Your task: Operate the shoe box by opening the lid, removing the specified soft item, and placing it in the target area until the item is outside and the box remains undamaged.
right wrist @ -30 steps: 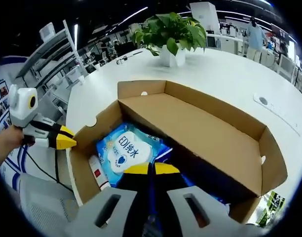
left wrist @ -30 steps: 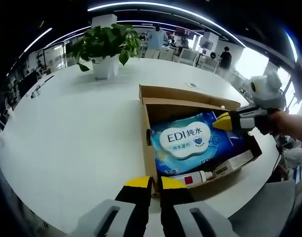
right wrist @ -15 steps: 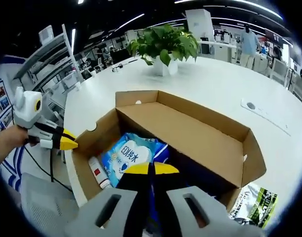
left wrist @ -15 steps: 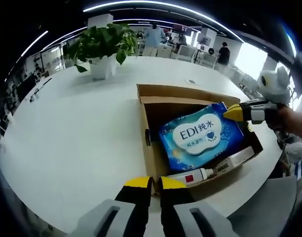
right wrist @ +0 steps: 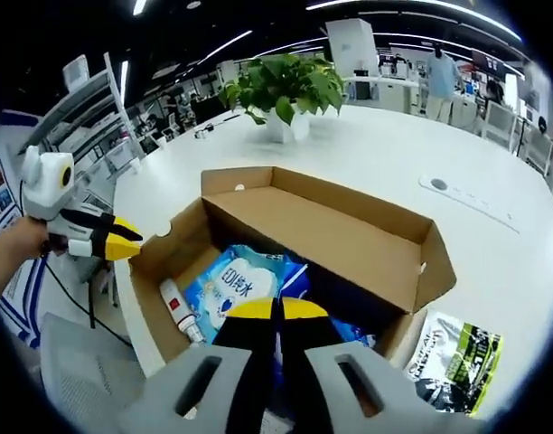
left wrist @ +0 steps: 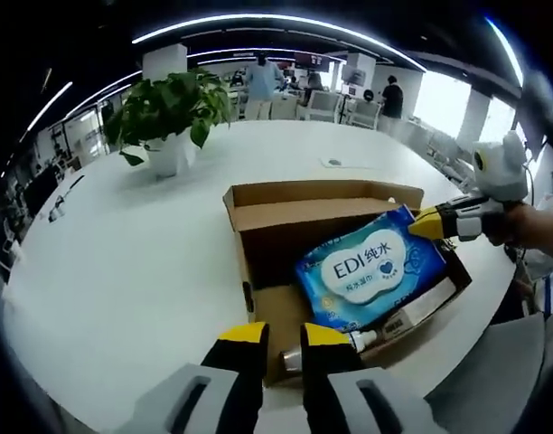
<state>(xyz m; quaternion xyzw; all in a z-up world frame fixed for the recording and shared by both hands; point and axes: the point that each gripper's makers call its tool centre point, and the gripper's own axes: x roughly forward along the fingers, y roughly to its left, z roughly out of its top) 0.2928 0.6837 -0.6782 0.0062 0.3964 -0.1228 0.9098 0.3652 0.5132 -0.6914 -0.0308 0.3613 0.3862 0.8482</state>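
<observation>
Shoe box (left wrist: 258, 271) is seen open on the white counter (left wrist: 123, 271), lid flap upright. Inside, a blue wet-wipes pack (left wrist: 371, 271) is tilted up, one corner clamped by the right hand-held gripper (left wrist: 426, 223). A small tube (right wrist: 174, 307) lies along the box wall. Left hand-held gripper (left wrist: 281, 334) is closed on nothing, at the box's near edge. Potted plant (right wrist: 281, 95) stands well behind; a printed packet (right wrist: 453, 357) lies beside the box.

White table (left wrist: 123, 271): carries an open cardboard shoe box (left wrist: 285, 206) just ahead of the left gripper (left wrist: 283, 334), a potted plant (left wrist: 168, 113) well beyond, and a printed packet (right wrist: 455, 357) beside the box.
</observation>
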